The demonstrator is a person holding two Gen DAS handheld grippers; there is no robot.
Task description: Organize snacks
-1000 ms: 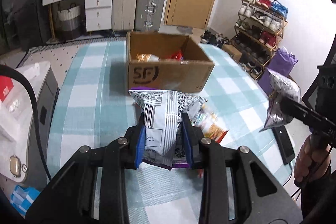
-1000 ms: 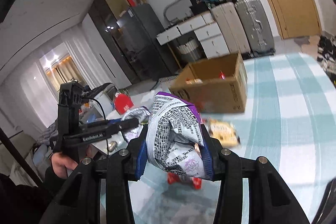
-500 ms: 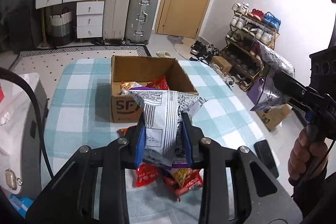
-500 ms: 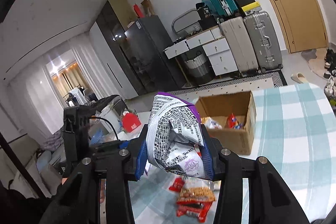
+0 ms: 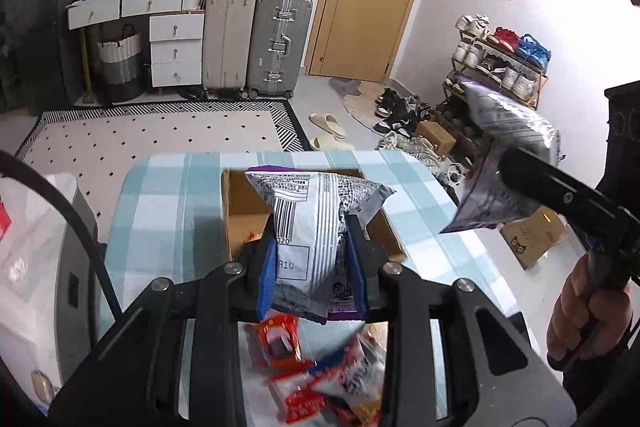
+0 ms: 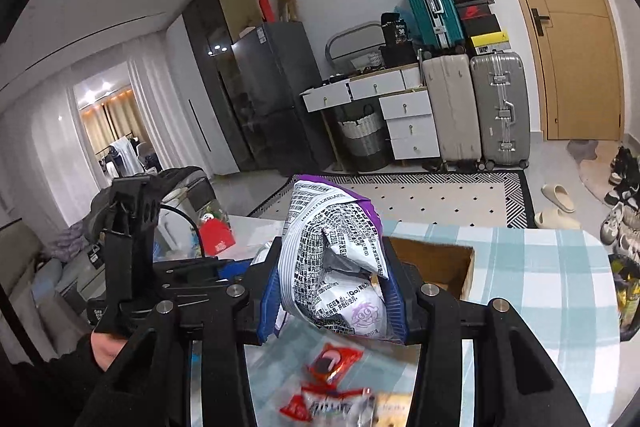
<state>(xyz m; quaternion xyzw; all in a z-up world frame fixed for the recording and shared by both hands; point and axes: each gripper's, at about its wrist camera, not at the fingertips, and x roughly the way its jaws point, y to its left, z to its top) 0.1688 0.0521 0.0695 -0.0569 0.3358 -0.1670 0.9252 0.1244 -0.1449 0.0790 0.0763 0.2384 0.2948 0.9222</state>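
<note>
My left gripper (image 5: pixel 312 267) is shut on a white and purple snack bag (image 5: pixel 316 211) and holds it in the air in front of the open cardboard box (image 5: pixel 240 211). My right gripper (image 6: pixel 332 291) is shut on a second white and purple snack bag (image 6: pixel 336 251), also held high; that bag shows in the left wrist view (image 5: pixel 504 163) to the right of the box. Several red and orange snack packets (image 5: pixel 320 379) lie on the checked tablecloth (image 5: pixel 160 211) below both grippers; they also show in the right wrist view (image 6: pixel 332 383).
The box (image 6: pixel 440 263) stands at the table's far end. A shoe rack (image 5: pixel 500 67) stands right, suitcases (image 5: pixel 276 43) and drawers (image 5: pixel 172 43) at the back wall. A white appliance (image 5: pixel 36 267) is left of the table.
Both grippers have risen well above the table with their bags still held. The box and loose packets now appear lower and farther below.
</note>
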